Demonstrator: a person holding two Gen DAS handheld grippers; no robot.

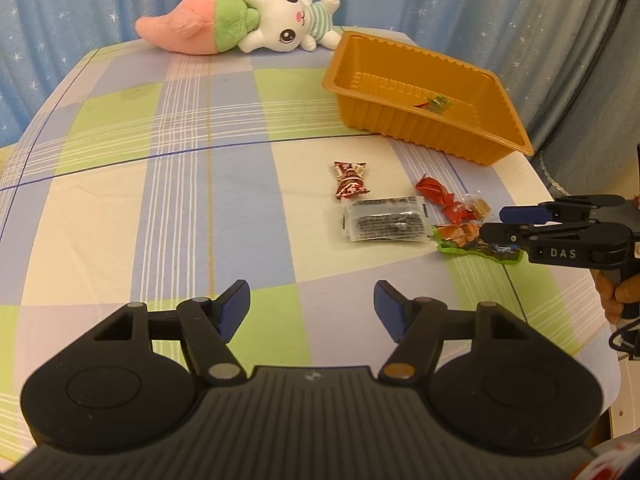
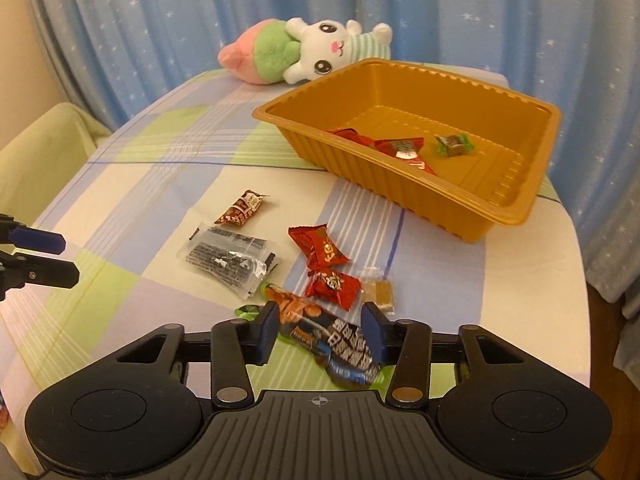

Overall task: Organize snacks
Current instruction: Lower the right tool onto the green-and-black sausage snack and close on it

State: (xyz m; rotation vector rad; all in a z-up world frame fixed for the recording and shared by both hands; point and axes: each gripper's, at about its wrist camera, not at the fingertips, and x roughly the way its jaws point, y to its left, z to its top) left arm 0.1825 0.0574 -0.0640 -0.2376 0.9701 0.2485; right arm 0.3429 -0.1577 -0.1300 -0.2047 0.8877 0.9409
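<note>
Bench draped in a checked pastel cloth, blue star-print curtain behind. Nearest item: long green-edged snack packet, lying flat between the two pads of the right claw, its long axis running diagonally from near right to far left across the gap; the jaws stand partly closed around it, and whether the pads already press on the wrapper cannot be told. Left claw: open wide, empty, hovering over bare cloth, well apart from the packet and thus the farther hand. Just beyond the packet: two red candies, a small clear-wrapped tan sweet, a flat silver-and-black sachet, a brown-and-white twist candy. Farther, to the right: orange plastic tray, already containing a few wrapped sweets, judged the destination. Farthest: plush rabbit at the bench's rear edge.
</note>
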